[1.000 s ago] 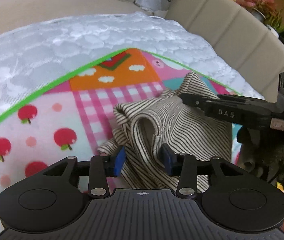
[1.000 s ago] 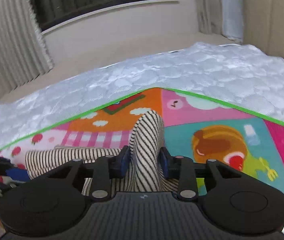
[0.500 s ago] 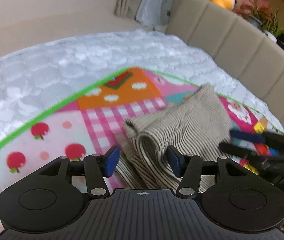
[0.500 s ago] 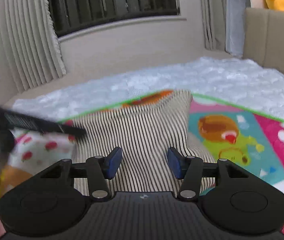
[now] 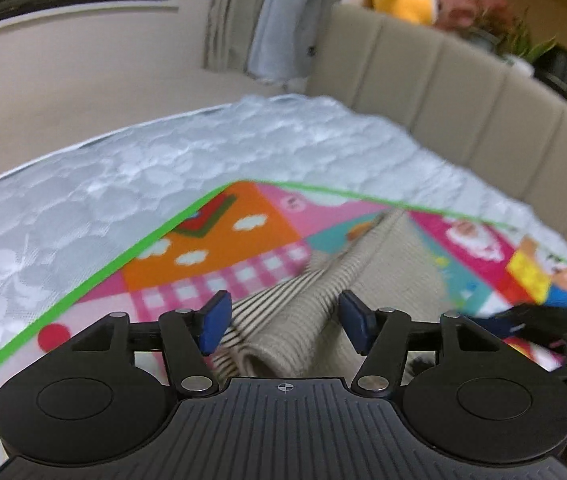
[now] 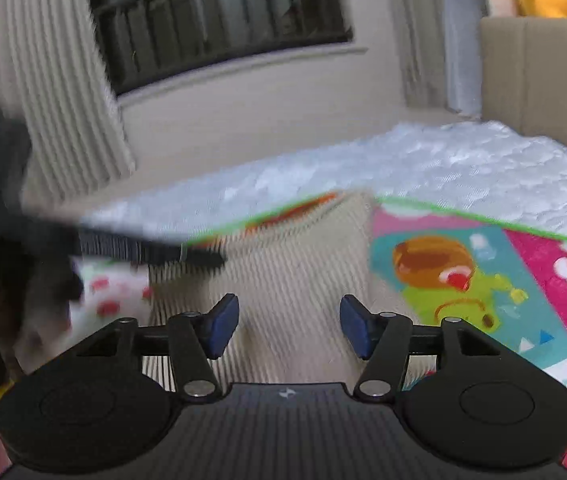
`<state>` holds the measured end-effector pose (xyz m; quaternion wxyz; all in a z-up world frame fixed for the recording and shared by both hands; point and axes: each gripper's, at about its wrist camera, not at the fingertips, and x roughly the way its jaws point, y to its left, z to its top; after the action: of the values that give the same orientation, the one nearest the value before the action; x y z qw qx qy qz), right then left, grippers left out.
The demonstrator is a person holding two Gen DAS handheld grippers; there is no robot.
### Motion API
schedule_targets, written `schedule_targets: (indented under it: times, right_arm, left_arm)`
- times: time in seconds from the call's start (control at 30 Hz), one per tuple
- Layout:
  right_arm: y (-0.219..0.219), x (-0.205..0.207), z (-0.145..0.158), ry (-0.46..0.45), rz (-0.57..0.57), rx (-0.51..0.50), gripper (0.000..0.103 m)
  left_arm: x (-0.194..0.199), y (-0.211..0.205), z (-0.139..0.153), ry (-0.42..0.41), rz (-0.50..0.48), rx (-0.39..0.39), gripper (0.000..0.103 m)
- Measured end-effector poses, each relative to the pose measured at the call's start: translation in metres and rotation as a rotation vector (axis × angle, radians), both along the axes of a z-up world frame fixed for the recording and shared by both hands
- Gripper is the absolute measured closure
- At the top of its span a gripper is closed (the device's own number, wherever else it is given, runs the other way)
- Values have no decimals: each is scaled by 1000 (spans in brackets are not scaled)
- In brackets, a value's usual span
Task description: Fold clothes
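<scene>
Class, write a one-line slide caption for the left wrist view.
Left gripper, jaws opening and clear of the striped garment lying folded on the colourful mat.

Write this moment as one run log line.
left gripper: jaws opening, nothing pinched | right gripper: open | striped beige garment: on colourful play mat

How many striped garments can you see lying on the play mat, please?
1. The striped garment lies bunched on the colourful mat, just ahead of the left tongs; the right wrist view shows the same garment. Nothing else striped is visible, though the folds could hide more.
</scene>
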<state>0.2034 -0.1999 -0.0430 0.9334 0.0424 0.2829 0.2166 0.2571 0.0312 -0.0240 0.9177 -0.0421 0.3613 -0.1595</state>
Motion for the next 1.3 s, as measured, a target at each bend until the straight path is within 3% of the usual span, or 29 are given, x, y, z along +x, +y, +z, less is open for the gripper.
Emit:
schedule_targets:
  times: [0.07,0.17,0.3,0.47,0.6,0.77,0.9,0.97,1.03,1.1,1.3]
  right_arm:
    - [-1,6,4,-19,-23,-1,61]
    - [5,23,2,-17,-39,-35,62]
    - [13,51,-21,97,-55,-63,62]
    - [9,58,-34,132,-87,-25,59]
    - [6,51,-22,142,-80,-47,55]
    - [-26,29,3,249,-175,75,35]
    - [-44,15,-13,376,-241,217,35]
    - [-42,11,-27,404,-245,239,35]
    - [-34,10,-42,413,-235,200,35]
    - [-34,11,-48,419,-228,216,35]
    - [-45,17,-58,479,-235,336,35]
  left_arm:
    - [0,5,-6,20,9,7,39]
    - [-2,14,-12,46,15,11,39]
    - [-4,21,-13,59,18,4,36]
    - [-1,33,-17,95,50,0,32]
    - [-1,34,-18,95,51,3,30]
    - [-6,36,-10,58,64,31,30]
    - [-12,56,1,-1,197,98,33]
    - [-12,70,7,-8,229,23,34]
    - [-9,76,15,-1,196,-96,23]
    - [-3,60,22,-7,101,-139,11]
    - [26,1,3,33,-69,32,10]
